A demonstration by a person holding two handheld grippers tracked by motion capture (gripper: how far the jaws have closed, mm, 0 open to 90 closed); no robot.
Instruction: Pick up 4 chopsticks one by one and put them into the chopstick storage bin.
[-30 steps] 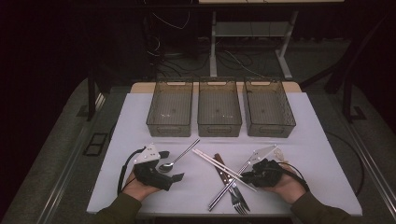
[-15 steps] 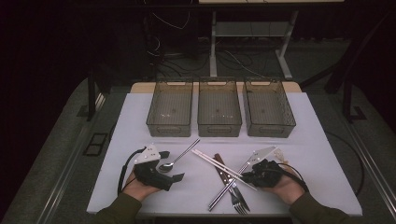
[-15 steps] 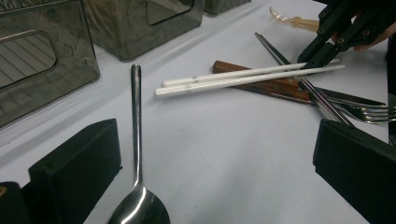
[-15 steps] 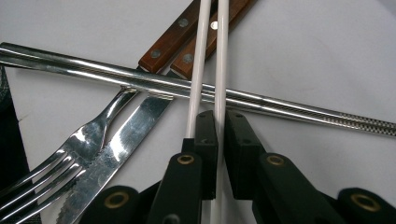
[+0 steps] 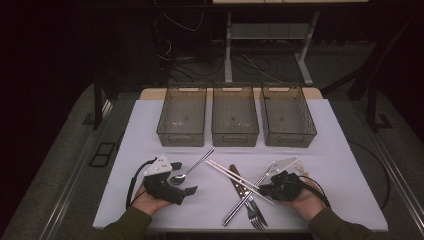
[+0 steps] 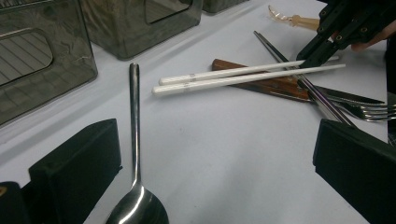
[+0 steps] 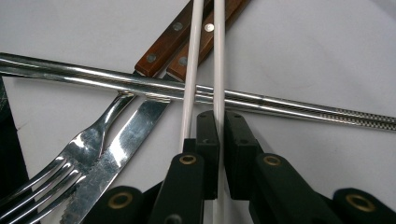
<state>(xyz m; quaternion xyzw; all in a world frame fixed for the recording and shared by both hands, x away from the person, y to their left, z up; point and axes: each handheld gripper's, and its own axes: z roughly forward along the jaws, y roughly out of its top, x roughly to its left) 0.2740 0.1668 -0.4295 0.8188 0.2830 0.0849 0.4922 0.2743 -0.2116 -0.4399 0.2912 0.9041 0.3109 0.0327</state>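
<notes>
Right tongs clenched on one white chopstick; jaws have just been closing, stick between the pads. Its twin lies just beside, outside the grip. Both sticks rest across the steel chopsticks, knife and fork on the desk, long axis running straight ahead from the jaws. Left tongs released, straddling a spoon, well apart. Right hand is nearer; lift likely along that axis.

I'm seeing glossy polished metal shining on the spoon and fork, smooth white plastic chopsticks, riveted brown wood handles, and a matt tabletop lying underneath.
</notes>
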